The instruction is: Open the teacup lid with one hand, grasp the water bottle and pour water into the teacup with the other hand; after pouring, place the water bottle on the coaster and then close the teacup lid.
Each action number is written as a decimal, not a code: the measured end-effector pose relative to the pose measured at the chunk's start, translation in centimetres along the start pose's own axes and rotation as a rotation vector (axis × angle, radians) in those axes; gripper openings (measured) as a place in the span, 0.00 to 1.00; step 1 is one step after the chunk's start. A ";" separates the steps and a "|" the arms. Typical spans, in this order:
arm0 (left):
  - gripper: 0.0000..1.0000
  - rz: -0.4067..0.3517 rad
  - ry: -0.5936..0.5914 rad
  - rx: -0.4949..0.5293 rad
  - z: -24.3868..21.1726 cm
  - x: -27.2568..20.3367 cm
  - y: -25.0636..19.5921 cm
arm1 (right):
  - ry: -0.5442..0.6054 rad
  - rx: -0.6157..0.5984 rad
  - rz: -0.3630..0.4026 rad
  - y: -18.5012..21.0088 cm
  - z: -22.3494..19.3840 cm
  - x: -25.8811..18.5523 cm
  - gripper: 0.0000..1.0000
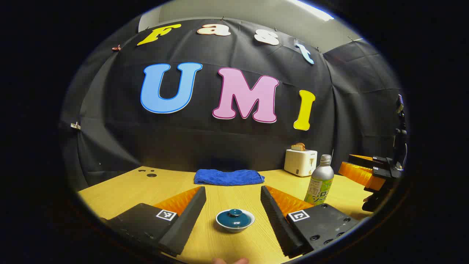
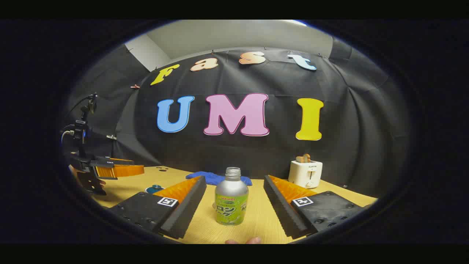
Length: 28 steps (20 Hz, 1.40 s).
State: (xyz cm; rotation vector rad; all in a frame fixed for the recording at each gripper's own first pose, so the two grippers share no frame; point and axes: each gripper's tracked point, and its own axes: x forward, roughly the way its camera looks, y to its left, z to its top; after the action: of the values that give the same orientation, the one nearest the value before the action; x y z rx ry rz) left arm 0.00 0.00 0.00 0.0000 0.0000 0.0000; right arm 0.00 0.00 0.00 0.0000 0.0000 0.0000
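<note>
- Teacup [image 1: 235,221] sits on the surface [image 1: 220,198] dead centre between my left tongs [image 1: 233,205], lid [image 1: 235,214] on, nothing touching it yet.
- Left tongs are spread wide, empty, fingers either side of the cup but well clear of it.
- Water bottle [image 2: 231,201] stands upright, cap off as far as I can tell, framed between my right tongs [image 2: 234,200], which are also wide open and empty.
- So I reckon we're at the very start: lining up both grabs, lid first.
- Next move, I think: drop the left tongs down onto the little lid knob and pinch it. Small target, so it needs to be centred.
- Blue towel [image 1: 228,177] and toaster [image 1: 300,162] sit at the back, out of the way.
- Can't spot the coaster for sure.
</note>
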 end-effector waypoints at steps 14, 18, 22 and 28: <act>0.95 -0.007 0.019 0.000 -0.5 0.1 -0.3 | 0.002 0.003 -0.003 -0.1 0.0 0.2 0.98; 0.95 -0.006 0.037 0.002 -1.4 0.5 -0.1 | 0.004 0.000 0.001 0.0 0.0 0.2 0.98; 0.95 0.014 0.092 0.009 -3.4 1.2 0.5 | 0.011 0.003 0.027 0.2 0.0 -0.1 0.98; 0.95 0.028 0.185 0.043 -6.7 3.1 0.1 | 0.016 0.020 0.074 0.0 -0.8 -0.1 0.97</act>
State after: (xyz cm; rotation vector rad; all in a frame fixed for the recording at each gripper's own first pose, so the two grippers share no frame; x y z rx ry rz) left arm 3.07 0.08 -6.67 0.0432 0.1847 0.0277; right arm -0.09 -0.03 -0.77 0.0197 0.0162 0.0738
